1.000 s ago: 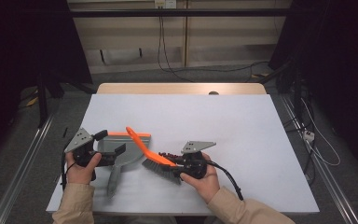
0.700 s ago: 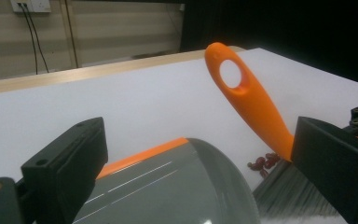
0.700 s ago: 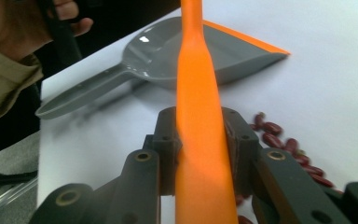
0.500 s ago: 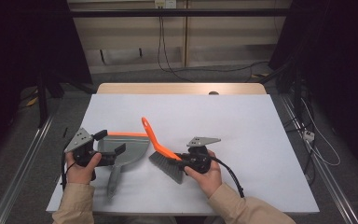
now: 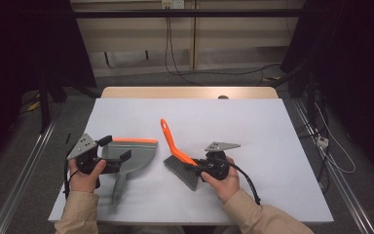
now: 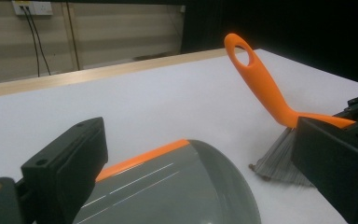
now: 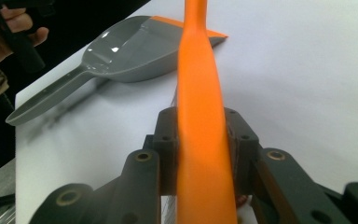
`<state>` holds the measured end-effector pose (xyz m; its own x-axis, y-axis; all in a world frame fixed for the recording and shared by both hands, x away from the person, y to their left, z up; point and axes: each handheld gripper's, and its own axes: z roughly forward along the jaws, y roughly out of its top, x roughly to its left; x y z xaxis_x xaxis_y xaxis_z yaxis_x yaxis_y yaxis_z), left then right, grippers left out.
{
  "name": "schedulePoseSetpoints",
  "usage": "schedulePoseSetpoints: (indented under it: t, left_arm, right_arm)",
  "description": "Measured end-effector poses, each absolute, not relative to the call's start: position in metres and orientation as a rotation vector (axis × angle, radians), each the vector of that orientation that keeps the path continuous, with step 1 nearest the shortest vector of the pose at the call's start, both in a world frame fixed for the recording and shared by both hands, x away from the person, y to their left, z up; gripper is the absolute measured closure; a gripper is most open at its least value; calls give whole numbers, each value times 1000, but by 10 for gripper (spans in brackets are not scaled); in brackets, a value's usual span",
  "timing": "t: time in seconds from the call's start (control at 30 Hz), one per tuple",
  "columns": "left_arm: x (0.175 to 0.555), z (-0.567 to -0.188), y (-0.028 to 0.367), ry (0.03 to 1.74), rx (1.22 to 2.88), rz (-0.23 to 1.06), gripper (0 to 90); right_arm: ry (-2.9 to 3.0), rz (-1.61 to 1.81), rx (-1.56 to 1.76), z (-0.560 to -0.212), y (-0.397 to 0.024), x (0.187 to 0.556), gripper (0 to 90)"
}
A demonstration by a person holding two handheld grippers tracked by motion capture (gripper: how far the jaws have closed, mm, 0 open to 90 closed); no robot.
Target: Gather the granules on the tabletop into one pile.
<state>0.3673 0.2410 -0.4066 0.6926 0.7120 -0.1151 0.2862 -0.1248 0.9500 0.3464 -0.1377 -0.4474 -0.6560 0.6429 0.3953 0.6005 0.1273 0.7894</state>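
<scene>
A person's right gripper [image 5: 200,168] is clamped on an orange hand brush [image 5: 177,152], bristles down on the white table [image 5: 272,146]. Beside it, the left gripper [image 5: 111,161] stands open around a grey dustpan [image 5: 129,156]. No debris visible; sweeping seemingly not yet begun

From my seat I see both forearms in tan sleeves [image 5: 268,219], loose at the cuffs. Each hand carries a black gripper. The left gripper [image 5: 114,148] wears a grey three-cornered plate dotted with small holes on top; the right gripper [image 5: 202,166] has the same plate, lying flatter. A black cable [image 5: 248,183] curls from the right gripper's body, and a thinner one hangs from the left. In the right gripper view, I see its jaws ride on dark linkage arms with round brass-toned pivot pins and small screw holes. The left gripper's jaws are blocky, matte black, with recessed screw holes.
</scene>
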Motion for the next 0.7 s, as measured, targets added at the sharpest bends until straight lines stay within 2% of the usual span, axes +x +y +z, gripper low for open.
schedulePoseSetpoints:
  t: [0.4,0.7]
  left_arm:
    - [368,-406,239,802,1718,446,38]
    - [367,-405,240,805,1708,447,38]
  right_arm:
    - [2263,1676,1375,-445,-162,349,710]
    - [2235,1776,1337,-429,-130,355,710]
